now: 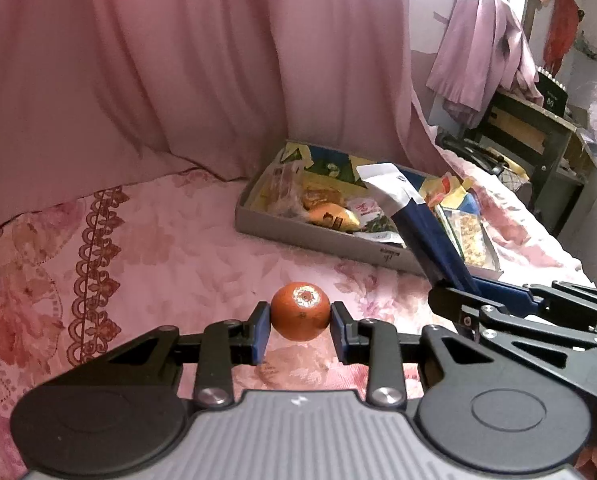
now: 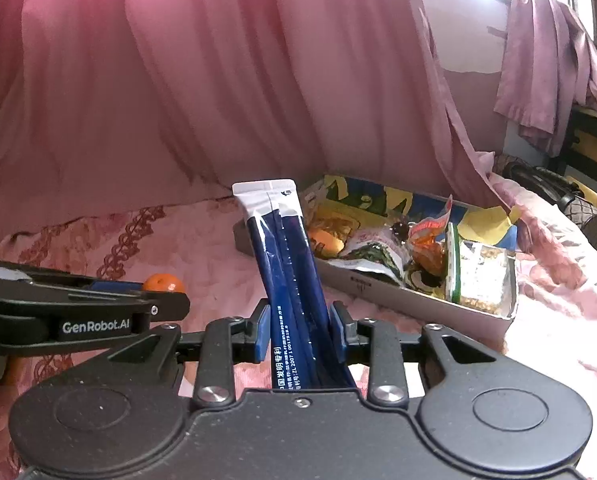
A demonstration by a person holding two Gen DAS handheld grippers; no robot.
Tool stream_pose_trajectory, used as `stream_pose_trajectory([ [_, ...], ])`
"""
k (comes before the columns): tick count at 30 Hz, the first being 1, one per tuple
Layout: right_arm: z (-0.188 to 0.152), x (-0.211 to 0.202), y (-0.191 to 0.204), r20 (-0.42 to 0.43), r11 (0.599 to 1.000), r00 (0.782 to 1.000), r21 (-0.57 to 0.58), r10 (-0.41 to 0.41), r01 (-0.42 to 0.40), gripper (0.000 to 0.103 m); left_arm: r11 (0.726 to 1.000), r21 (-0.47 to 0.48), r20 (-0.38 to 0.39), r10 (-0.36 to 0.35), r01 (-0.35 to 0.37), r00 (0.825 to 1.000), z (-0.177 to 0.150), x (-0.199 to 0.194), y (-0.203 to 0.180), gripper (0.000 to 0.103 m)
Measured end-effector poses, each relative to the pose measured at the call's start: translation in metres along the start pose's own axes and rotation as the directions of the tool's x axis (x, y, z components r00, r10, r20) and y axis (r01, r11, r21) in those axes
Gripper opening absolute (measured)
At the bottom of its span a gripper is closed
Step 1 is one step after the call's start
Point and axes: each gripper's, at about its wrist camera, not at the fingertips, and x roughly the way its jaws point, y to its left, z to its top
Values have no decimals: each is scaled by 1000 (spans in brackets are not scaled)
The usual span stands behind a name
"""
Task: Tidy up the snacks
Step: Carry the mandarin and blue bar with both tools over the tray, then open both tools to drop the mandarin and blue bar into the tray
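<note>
My left gripper point(image 1: 300, 318) is shut on a small orange point(image 1: 300, 311), held above the pink floral bedspread point(image 1: 158, 240); the same orange point(image 2: 163, 282) peeks over the left gripper's body in the right wrist view. My right gripper point(image 2: 300, 330) is shut on a bundle of dark blue stick packets with white tops point(image 2: 288, 264), standing upright between the pads. Those packets point(image 1: 414, 220) rise at the right of the left wrist view. Beyond both lies a flat grey box point(image 1: 322, 240) point(image 2: 378, 292) holding several snack packets.
A pink curtain point(image 1: 178, 60) hangs behind the bed. At the far right stand a dark desk point(image 1: 538, 132) with a lilac garment point(image 1: 482, 48) draped above it, and a dark bag point(image 2: 550, 188) beside the bed edge.
</note>
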Motion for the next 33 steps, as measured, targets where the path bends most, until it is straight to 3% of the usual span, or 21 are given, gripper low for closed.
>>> stream_pose_trajectory([
  [6, 12, 4, -9, 50, 1000, 999, 19, -12, 11, 33, 999, -34, 20, -30, 31, 999, 12, -1, 1, 35],
  [16, 46, 47, -47, 143, 996, 989, 89, -43, 31, 33, 999, 43, 104, -19, 15, 994, 85, 38, -13, 35],
  [20, 53, 70, -58, 158, 995, 986, 91, -50, 36, 33, 999, -15, 68, -39, 40, 997, 115, 73, -14, 35],
  [24, 62, 96, -70, 172, 993, 983, 109, -65, 46, 33, 999, -15, 52, -31, 32, 998, 135, 112, -18, 35],
  [33, 69, 150, -91, 102, 984, 989, 151, -110, 94, 33, 998, 5, -43, -61, 62, 997, 144, 183, -17, 35],
])
